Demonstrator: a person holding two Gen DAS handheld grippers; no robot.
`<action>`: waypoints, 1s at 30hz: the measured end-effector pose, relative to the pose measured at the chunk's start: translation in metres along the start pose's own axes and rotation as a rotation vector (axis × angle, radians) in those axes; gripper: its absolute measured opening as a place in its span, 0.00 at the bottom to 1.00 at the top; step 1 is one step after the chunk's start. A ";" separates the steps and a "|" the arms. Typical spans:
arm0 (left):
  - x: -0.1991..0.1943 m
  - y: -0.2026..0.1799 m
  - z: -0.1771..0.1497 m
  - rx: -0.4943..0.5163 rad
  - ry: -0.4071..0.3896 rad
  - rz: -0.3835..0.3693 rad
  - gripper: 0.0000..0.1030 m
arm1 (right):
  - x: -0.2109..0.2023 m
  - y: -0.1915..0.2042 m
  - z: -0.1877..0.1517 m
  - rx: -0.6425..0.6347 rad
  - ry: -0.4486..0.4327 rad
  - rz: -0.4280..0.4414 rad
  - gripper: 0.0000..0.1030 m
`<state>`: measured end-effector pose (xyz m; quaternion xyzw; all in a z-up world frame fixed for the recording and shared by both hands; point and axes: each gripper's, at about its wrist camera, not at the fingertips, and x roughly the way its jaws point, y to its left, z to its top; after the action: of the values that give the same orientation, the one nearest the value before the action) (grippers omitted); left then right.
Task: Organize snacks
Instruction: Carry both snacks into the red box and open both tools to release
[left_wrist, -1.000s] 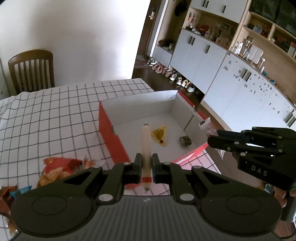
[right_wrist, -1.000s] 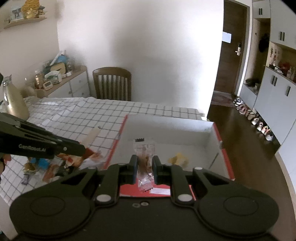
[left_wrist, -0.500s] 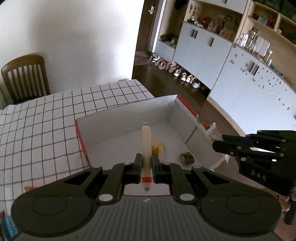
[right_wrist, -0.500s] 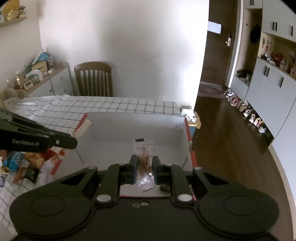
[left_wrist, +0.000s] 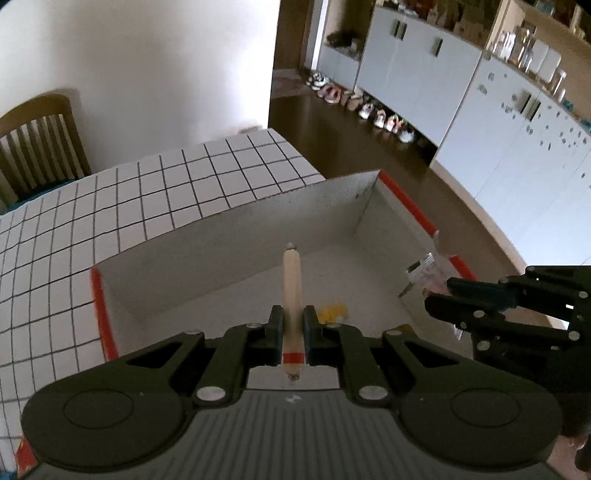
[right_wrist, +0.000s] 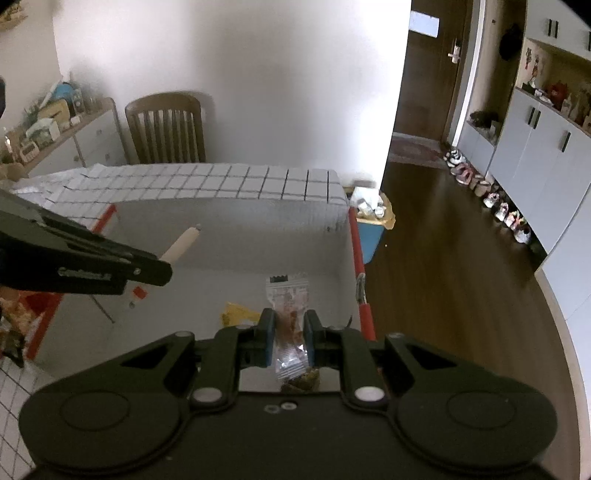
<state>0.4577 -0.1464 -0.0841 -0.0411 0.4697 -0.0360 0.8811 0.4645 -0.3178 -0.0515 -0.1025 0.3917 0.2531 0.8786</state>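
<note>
Where checked cloth (left_wrist: 155, 192) ends, dk wood floor (right_wrist: 443, 295), wht cabinets (left_wrist: 424, 66)

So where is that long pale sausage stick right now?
The sausage stick is clamped between the left gripper's fingers, held over the open white box, with the right gripper and its clear snack packet to its right.

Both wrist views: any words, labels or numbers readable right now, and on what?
None can be read.
Left gripper: raised lettering on its side, too blurred.
Clear packet in the right gripper: red print, too small.
Sausage stick: a plain red band, no text.
</note>
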 end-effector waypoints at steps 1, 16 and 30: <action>0.005 -0.001 0.002 0.003 0.007 0.003 0.10 | 0.005 -0.001 0.001 -0.001 0.009 -0.001 0.15; 0.071 0.006 0.011 -0.033 0.145 0.060 0.10 | 0.053 0.000 0.003 -0.064 0.128 0.016 0.15; 0.103 0.008 0.006 -0.041 0.235 0.073 0.10 | 0.069 0.007 -0.003 -0.114 0.179 0.033 0.15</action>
<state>0.5205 -0.1490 -0.1664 -0.0374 0.5716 0.0011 0.8197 0.4978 -0.2881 -0.1046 -0.1679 0.4552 0.2790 0.8287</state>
